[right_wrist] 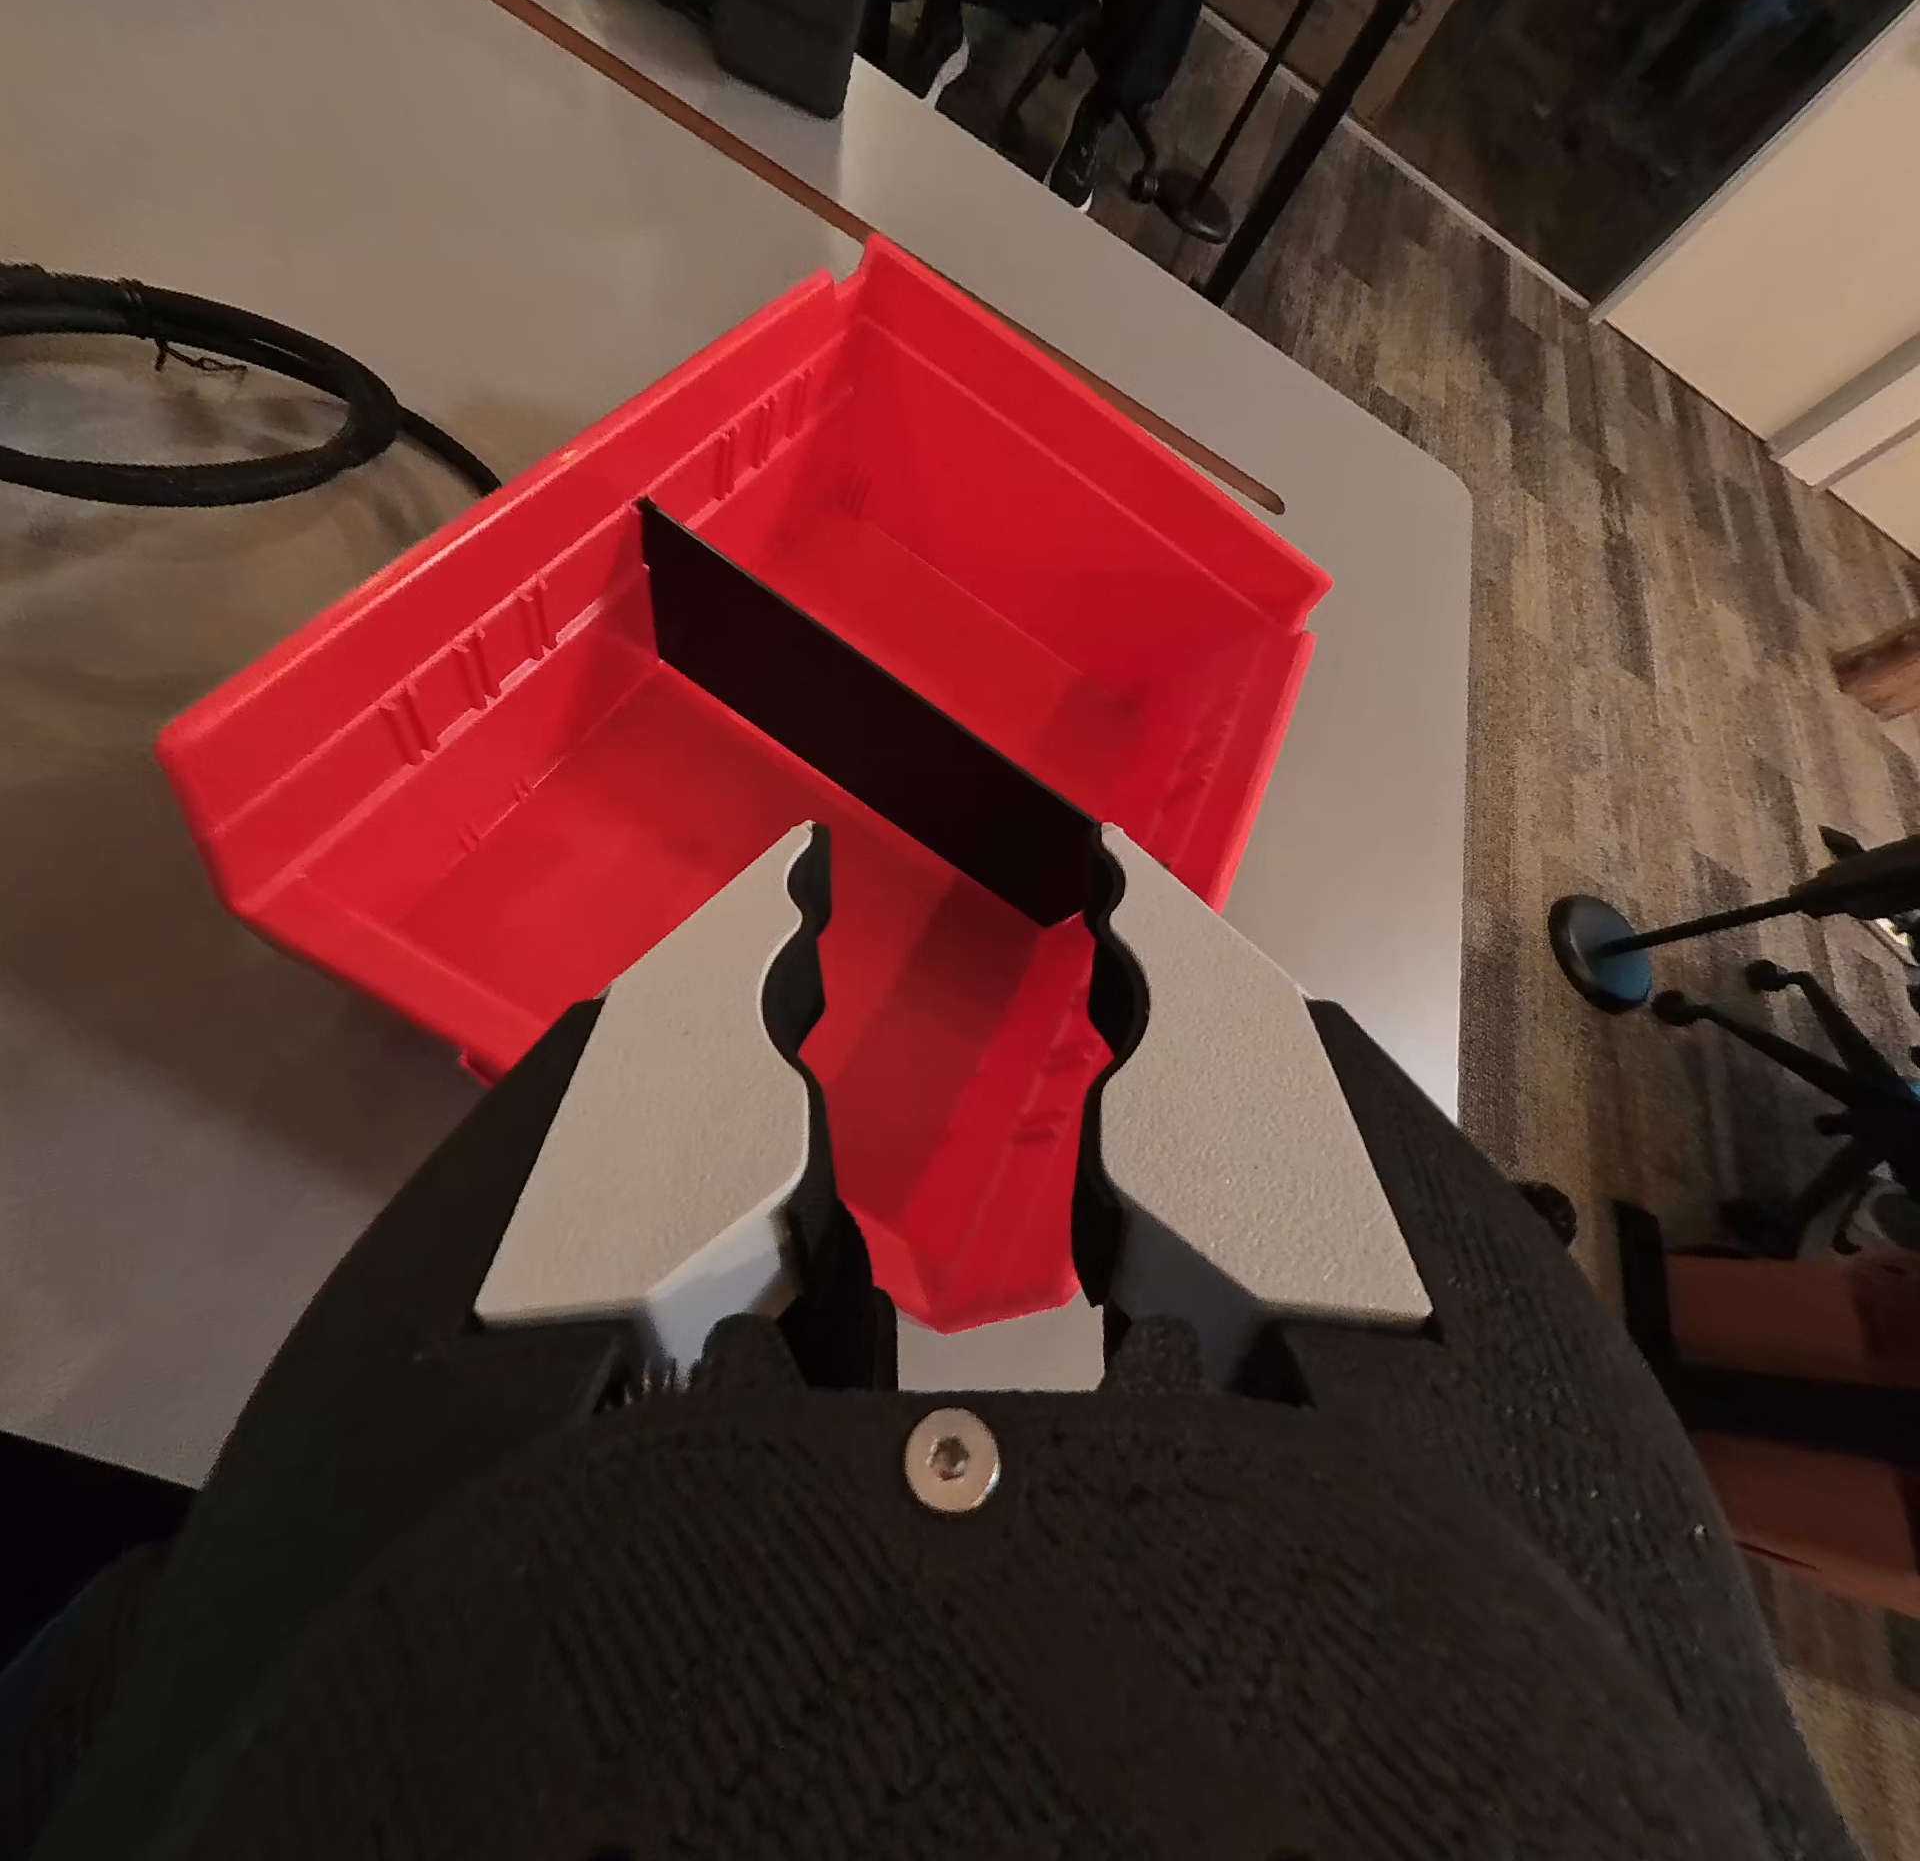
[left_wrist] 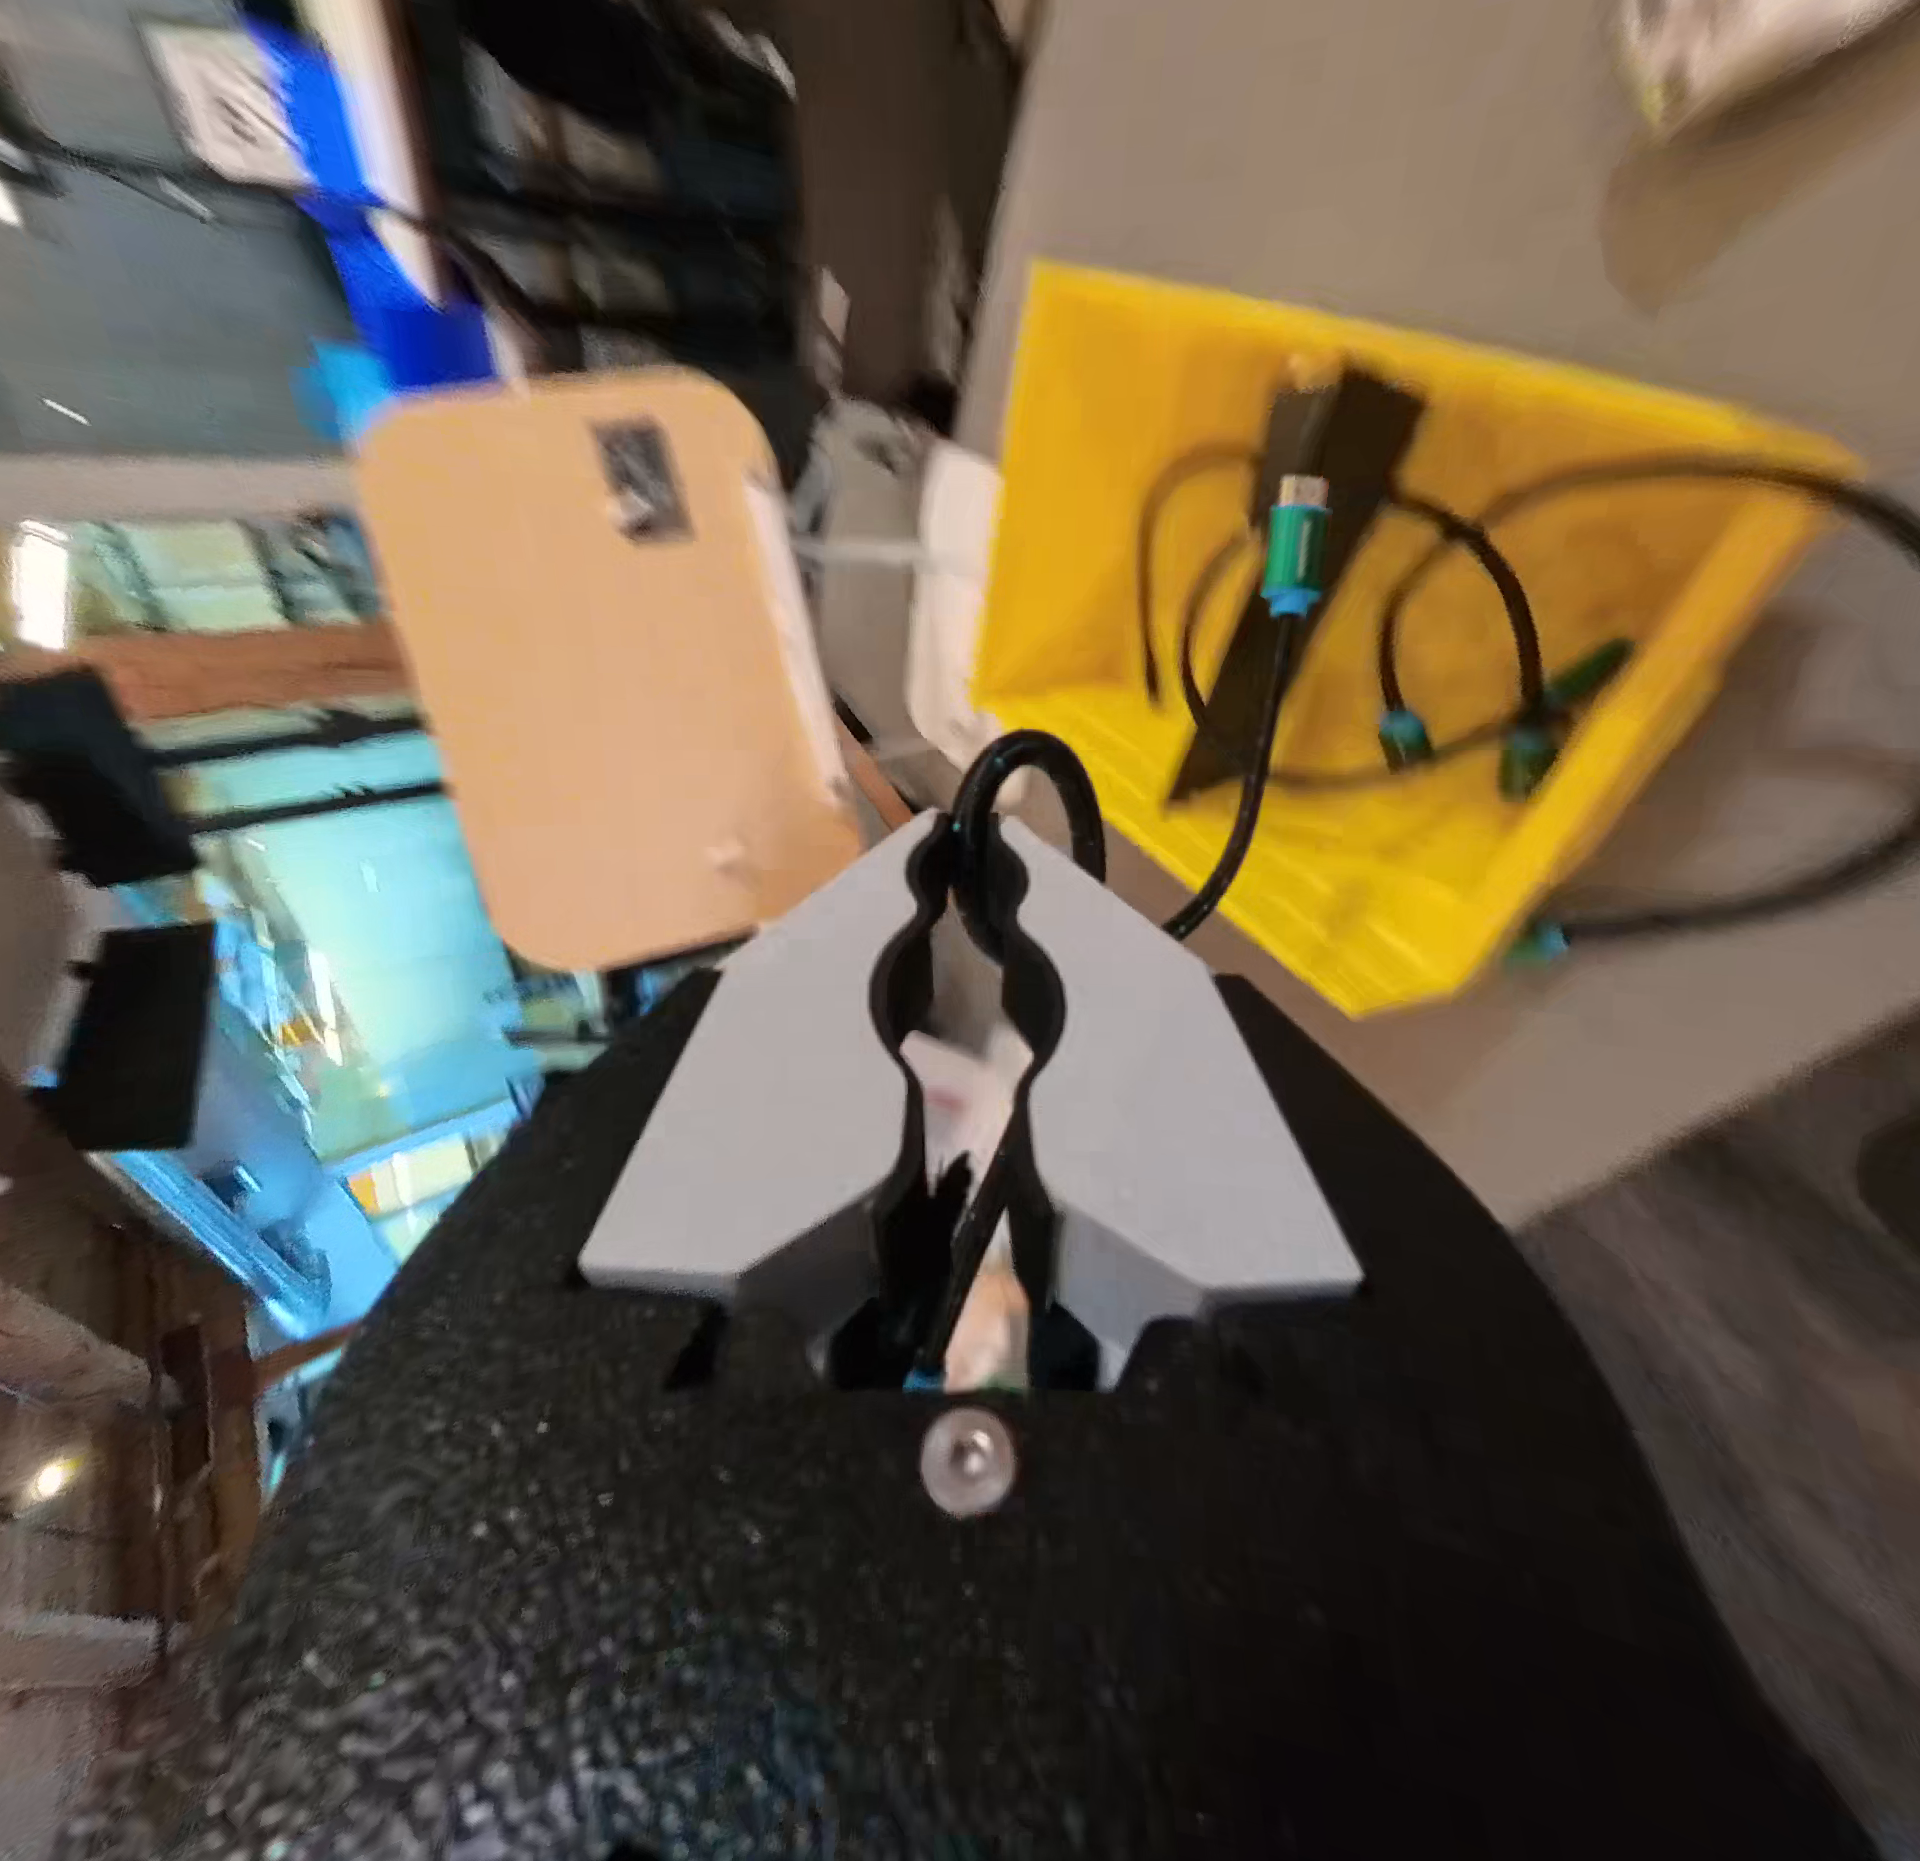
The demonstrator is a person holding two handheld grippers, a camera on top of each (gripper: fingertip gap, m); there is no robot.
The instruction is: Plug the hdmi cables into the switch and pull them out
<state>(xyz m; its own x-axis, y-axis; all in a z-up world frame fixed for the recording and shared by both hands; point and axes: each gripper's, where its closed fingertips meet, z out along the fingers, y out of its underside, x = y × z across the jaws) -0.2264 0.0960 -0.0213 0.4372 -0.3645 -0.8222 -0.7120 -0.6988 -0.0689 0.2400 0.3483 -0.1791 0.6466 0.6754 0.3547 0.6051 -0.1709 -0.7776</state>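
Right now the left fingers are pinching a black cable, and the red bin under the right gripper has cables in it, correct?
Not quite: the right wrist view shows the red bin empty apart from its black divider. The left fingers do pinch the black cable.

The whole left wrist view is smeared with motion blur, so the shelves and boxes in its upper left stay unreadable, and the plugs lying in the yellow bin [left_wrist: 1091,440] at right are too soft to tell apart. The black cable [left_wrist: 1236,772] pinched at the left claw [left_wrist: 961,845] drops out of sight behind its fingers. In the right wrist view, a dark coiled cable [right_wrist: 208,398] on the tabletop [right_wrist: 364,149] is cut by the left edge.
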